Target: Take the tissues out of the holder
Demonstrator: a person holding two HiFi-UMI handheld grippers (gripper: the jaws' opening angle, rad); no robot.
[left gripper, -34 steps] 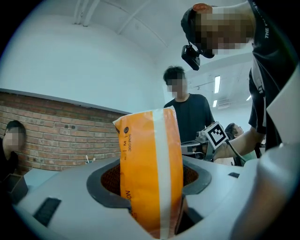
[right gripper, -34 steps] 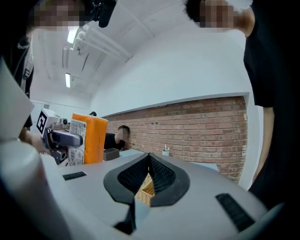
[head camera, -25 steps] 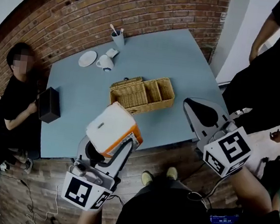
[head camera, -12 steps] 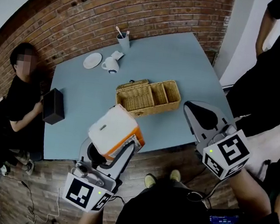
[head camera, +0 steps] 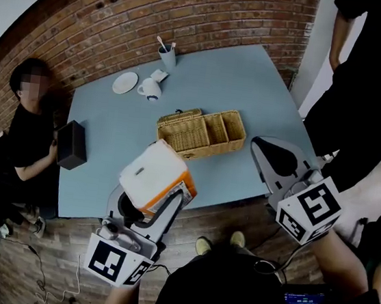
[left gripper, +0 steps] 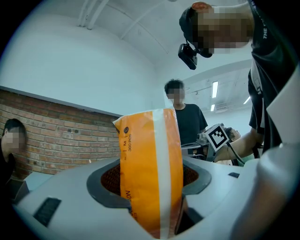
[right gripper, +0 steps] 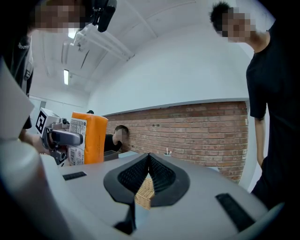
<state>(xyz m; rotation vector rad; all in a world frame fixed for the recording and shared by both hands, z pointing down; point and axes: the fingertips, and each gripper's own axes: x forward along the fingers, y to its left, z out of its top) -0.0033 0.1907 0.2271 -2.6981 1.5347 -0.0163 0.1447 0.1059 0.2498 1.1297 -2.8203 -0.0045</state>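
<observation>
An orange and white tissue pack (head camera: 154, 175) hangs above the table's near edge, and my left gripper (head camera: 161, 196) is shut on it. In the left gripper view the tissue pack (left gripper: 150, 164) stands upright between the two pads, filling the gap. The wicker holder (head camera: 200, 132), a long basket with compartments, rests on the blue table (head camera: 253, 87) beyond the pack. My right gripper (head camera: 276, 155) hovers at the table's near right edge, shut and empty. In the right gripper view its tips (right gripper: 149, 159) meet, and the holder (right gripper: 144, 190) shows through the gap below them.
A black box (head camera: 73, 144) sits at the table's left edge beside a seated person (head camera: 21, 127). A white mug (head camera: 150, 88), a saucer (head camera: 125, 82) and a cup of utensils (head camera: 168, 54) stand at the far corner. Another person (head camera: 369, 101) stands at the right.
Both grippers and the pack have stayed almost where they were. The view has shifted slightly, and the standing person at the right has moved a little.
</observation>
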